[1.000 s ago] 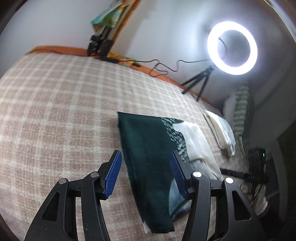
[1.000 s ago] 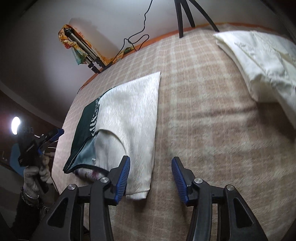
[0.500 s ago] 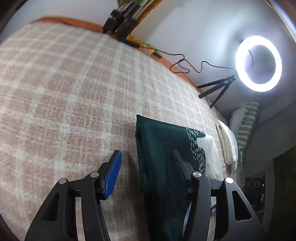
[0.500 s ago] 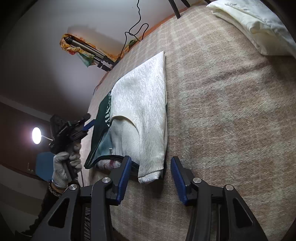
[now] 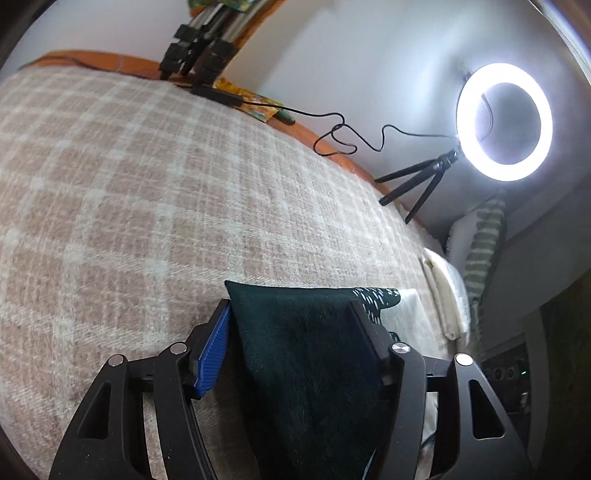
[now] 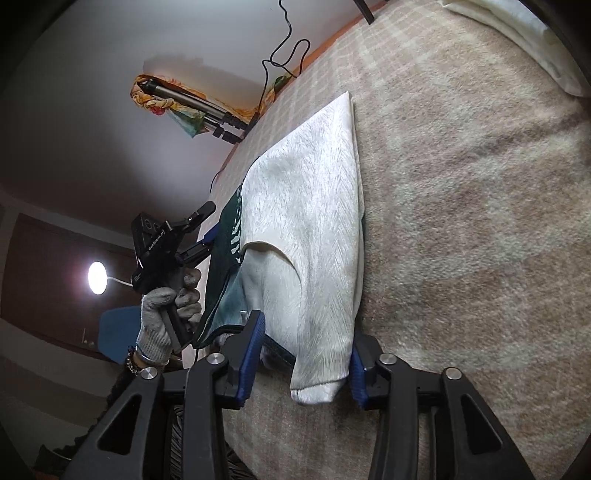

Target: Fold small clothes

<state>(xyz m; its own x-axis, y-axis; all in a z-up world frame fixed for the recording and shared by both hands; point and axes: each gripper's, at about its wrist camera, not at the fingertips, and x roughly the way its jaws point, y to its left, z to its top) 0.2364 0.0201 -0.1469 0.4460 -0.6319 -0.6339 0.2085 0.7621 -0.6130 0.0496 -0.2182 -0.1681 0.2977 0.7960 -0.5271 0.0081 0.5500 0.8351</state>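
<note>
Clothes lie as one partly folded garment on the plaid blanket (image 5: 155, 192), near its front edge; the dark green part (image 5: 306, 354) makes the left side and the cream part (image 6: 314, 229) is folded over the right side.

Seen from the left wrist, left of the garment is bare blanket. The left gripper (image 5: 291, 332) has its fingers spread wide, one on each side of the green part: the blue-padded left finger (image 5: 214, 354) sits just beside the garment's left edge, and the other finger lies over the green cloth nearer the cream part. Nothing is pinched. Beyond the garment, a black cable (image 5: 347, 136) runs along the far edge of the blanket to a lit ring light (image 5: 504, 122) on a small tripod. Right of the garment a folded white cloth (image 5: 443, 295) lies by the blanket's right edge.

Seen from the right wrist, a gloved hand (image 6: 170, 310) holds the left gripper (image 6: 207, 229) at the garment's left edge. The right gripper (image 6: 306, 354) is released too, its blue pads straddling the near end of the cream part, which hangs slightly past the blanket's front edge; whether the pads touch the cloth I cannot tell. Right of the garment the blanket stretches away to a white cloth (image 6: 517, 22) at the far corner.
</note>
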